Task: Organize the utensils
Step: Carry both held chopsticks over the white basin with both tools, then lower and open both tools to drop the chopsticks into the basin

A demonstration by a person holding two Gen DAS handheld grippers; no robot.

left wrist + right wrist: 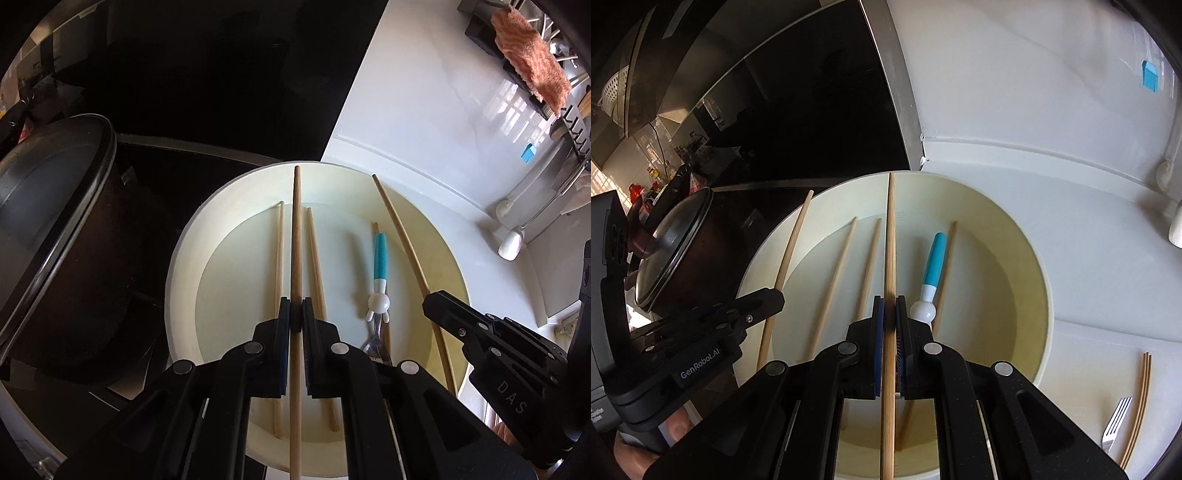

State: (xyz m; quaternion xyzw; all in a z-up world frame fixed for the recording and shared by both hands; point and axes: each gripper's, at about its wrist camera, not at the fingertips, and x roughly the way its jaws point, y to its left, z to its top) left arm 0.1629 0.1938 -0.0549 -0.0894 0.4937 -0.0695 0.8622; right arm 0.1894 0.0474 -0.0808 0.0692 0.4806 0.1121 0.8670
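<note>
My left gripper (296,310) is shut on a long wooden chopstick (296,229) and hangs over a cream basin (181,258). My right gripper (889,306) is shut on a second long chopstick (891,236) above the same basin (1047,295). Each gripper shows in the other's view: the right gripper (434,301) at the right, the left gripper (774,297) at the left. Inside the basin lie shorter chopsticks (279,251) (870,258) and a blue-handled utensil (380,254) (934,258) with a white figure on it.
A dark pot with a glass lid (55,206) (672,251) stands on the black hob left of the basin. On the white counter to the right lie a fork (1117,417) and thin chopsticks (1141,398). An orange cloth (528,62) hangs on a rack at the back right.
</note>
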